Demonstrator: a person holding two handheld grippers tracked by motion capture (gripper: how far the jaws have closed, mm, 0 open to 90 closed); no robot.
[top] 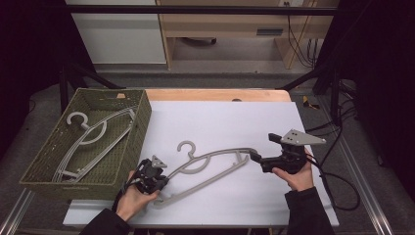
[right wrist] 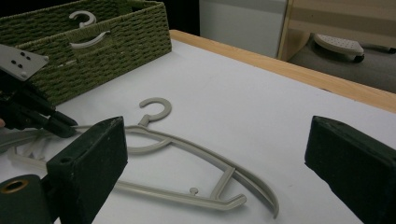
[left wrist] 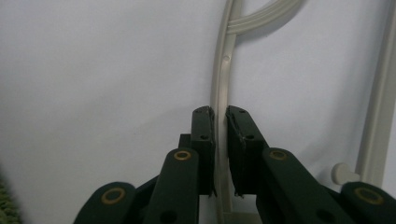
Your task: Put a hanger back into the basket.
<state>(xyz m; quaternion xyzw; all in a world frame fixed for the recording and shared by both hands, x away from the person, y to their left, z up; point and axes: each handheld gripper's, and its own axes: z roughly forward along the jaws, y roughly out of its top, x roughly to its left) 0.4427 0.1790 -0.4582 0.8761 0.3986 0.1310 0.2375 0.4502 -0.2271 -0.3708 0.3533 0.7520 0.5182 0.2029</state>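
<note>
Left tongs (top: 164, 180) clamp the hanger (top: 210, 166); right tongs (top: 254, 156) gape level beside it.

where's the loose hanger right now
In the high view the grey hanger lies on the white sheet, right of the green basket, between the two tools.

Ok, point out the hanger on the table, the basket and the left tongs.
Hanger (top: 187, 147): high view, on its hook.
Basket (top: 143, 115): high view, on its right wall.
Left tongs (left wrist: 220, 140): left gripper view, between the tips.
</note>
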